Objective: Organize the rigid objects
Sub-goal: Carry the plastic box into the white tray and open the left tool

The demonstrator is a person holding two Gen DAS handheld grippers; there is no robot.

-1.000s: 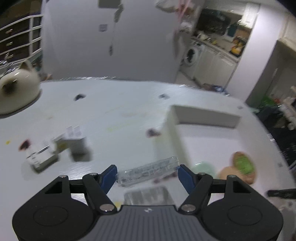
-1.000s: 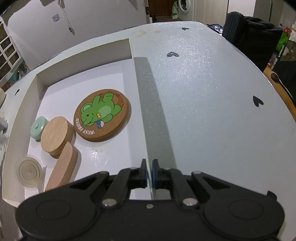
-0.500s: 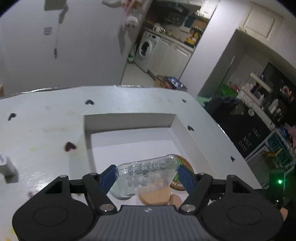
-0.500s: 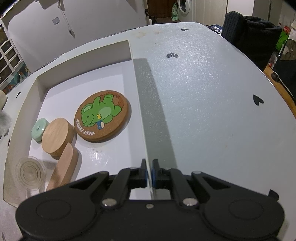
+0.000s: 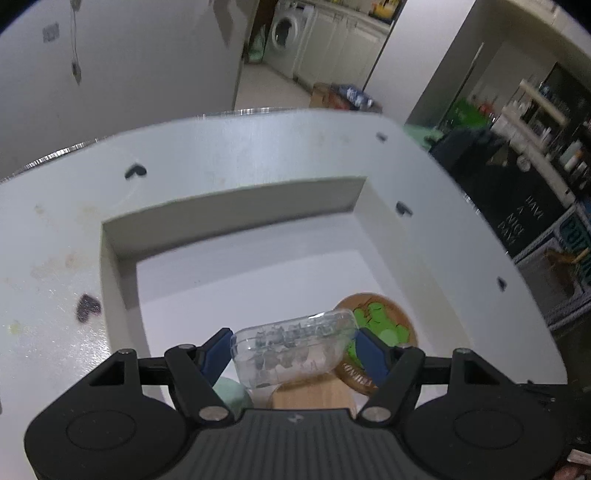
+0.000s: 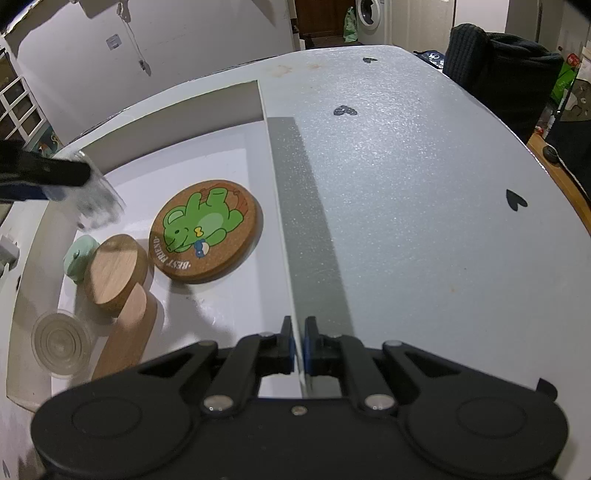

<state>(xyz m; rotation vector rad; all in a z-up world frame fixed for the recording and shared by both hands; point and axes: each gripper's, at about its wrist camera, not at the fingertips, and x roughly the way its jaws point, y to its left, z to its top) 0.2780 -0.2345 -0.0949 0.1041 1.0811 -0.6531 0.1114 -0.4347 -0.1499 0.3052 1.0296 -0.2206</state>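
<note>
My left gripper [image 5: 293, 350] is shut on a clear plastic case [image 5: 291, 350], held crosswise above the near part of the white box [image 5: 236, 206]. In the right wrist view the same case [image 6: 98, 203] hangs blurred over the box's left side. Inside the box lie a round cork coaster with a green bear [image 6: 205, 230], two wooden discs [image 6: 114, 273], a mint-green piece [image 6: 79, 258] and a clear round lid [image 6: 61, 343]. My right gripper [image 6: 298, 345] is shut on the thin right wall of the box [image 6: 280, 206].
The box sits on a white table [image 6: 406, 184] dotted with small dark hearts. Beyond the table's right edge stands a dark chair back [image 6: 498, 70]. A kitchen with a washing machine [image 5: 282, 31] lies past the far edge.
My left gripper carried the clear case rightwards from the cluttered table area to over the box. The case now shows in the right wrist view. The right gripper kept still on the wall.
</note>
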